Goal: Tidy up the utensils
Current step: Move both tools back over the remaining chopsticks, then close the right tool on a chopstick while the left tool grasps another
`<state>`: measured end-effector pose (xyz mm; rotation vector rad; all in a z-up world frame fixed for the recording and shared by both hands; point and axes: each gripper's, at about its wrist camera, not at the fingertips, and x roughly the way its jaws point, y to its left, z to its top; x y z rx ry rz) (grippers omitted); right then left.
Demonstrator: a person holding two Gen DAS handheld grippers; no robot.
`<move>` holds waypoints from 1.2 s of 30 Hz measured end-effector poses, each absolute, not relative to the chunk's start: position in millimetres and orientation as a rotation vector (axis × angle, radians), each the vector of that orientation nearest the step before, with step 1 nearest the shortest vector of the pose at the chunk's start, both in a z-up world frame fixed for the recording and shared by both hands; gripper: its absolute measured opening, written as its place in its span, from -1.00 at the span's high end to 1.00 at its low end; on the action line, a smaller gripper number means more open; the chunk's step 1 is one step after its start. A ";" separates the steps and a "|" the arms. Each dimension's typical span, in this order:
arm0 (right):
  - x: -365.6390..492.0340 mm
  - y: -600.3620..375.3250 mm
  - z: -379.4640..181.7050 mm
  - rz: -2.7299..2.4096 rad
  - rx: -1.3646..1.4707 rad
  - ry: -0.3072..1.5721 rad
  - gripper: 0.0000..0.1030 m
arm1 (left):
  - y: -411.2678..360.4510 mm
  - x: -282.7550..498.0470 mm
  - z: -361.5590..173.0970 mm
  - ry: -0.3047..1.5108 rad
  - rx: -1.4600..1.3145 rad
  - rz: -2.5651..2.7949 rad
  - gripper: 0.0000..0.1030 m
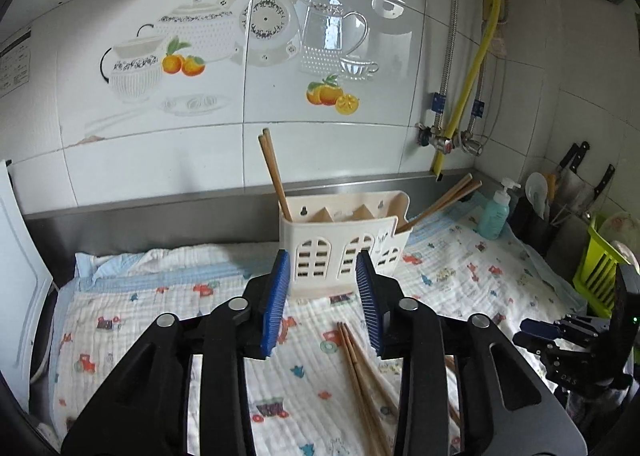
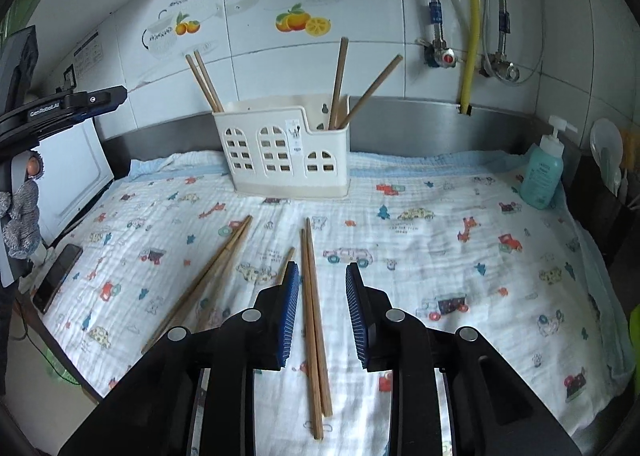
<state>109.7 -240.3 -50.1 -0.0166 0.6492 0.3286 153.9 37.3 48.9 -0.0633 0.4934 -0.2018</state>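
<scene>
A printed cloth with little cars and animals covers the counter. At its far edge, against the steel backsplash, stands a cream utensil holder with arched cut-out windows and several compartments side by side.

In the right wrist view, the holder's left end compartment has a pair of chopsticks leaning toward 11 o'clock. Its right end compartment has two more chopsticks, one near upright at 12 o'clock, the other tilted toward 1 o'clock. The middle compartments look empty from the left wrist view.

A teal pump bottle stands on the cloth at 3 o'clock of the holder.

Flat on the cloth, at 6 o'clock of the holder, lies a loose pair of chopsticks, touching along their length, long axis running from 12 to 6 o'clock. Beside it at 9 o'clock lies another pair, slanting from 1 to 7 o'clock.

The right gripper is narrowly parted, its blue pads either side of the straight pair and apart from it; whether the tips touch the cloth cannot be told. The left gripper is moderately parted and holds nothing, framing the holder's front, with chopsticks on the cloth below it.
</scene>
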 end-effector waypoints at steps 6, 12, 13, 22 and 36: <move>103.9 -243.9 -83.6 0.339 -0.032 0.733 0.53 | 46.5 124.5 11.9 0.556 -0.103 -0.176 0.07; 104.8 -244.3 -108.1 0.351 -0.062 0.788 0.53 | 56.7 109.9 -18.7 0.626 -0.158 -0.145 0.02; 105.8 -244.6 -110.3 0.355 -0.059 0.795 0.53 | 57.9 107.7 -22.9 0.635 -0.163 -0.141 0.02; 115.6 -239.6 -125.3 0.376 -0.088 0.833 0.61 | 62.6 97.8 -48.8 0.702 -0.175 -0.109 0.02; 125.6 -233.8 -131.6 0.397 -0.124 0.852 0.71 | 65.3 94.0 -68.1 0.755 -0.180 -0.090 0.02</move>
